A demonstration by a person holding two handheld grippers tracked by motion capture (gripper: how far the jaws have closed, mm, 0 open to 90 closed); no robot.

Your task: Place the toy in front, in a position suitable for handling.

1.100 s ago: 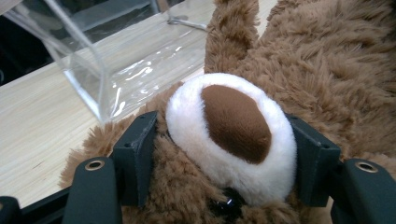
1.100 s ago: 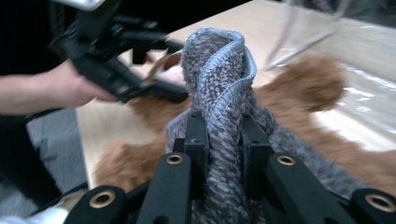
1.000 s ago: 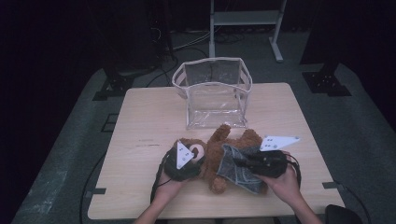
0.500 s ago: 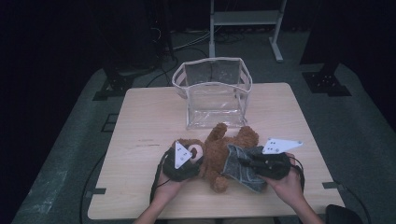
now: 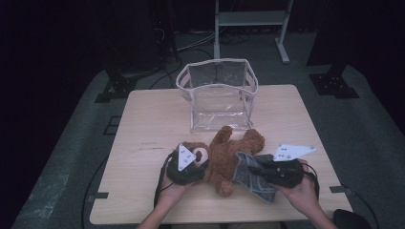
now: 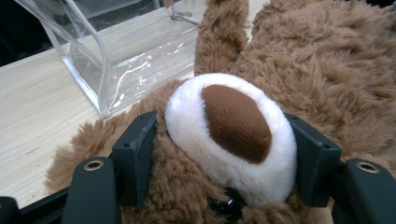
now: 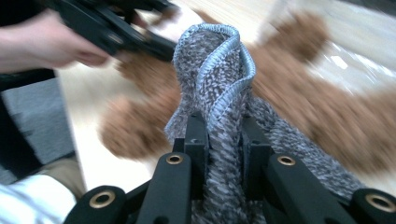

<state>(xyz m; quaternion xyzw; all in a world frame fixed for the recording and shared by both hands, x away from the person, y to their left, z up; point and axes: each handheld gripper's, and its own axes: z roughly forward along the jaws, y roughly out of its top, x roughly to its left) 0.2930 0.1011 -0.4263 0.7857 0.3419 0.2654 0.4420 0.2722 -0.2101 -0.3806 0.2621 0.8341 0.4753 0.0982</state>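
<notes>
With the teddy bear lying just in front of the clear bag, the left gripper should keep clamping its muzzle while the right gripper, pinching the grey knit garment, draws the fabric evenly along the bear's body.

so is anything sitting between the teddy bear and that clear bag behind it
Nothing visible: only bare table lies between the teddy bear and the clear bag, whose open top faces up.

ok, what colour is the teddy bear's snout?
White with a brown nose patch, on the teddy bear; clearest in the left gripper view, between the jaws.
</notes>
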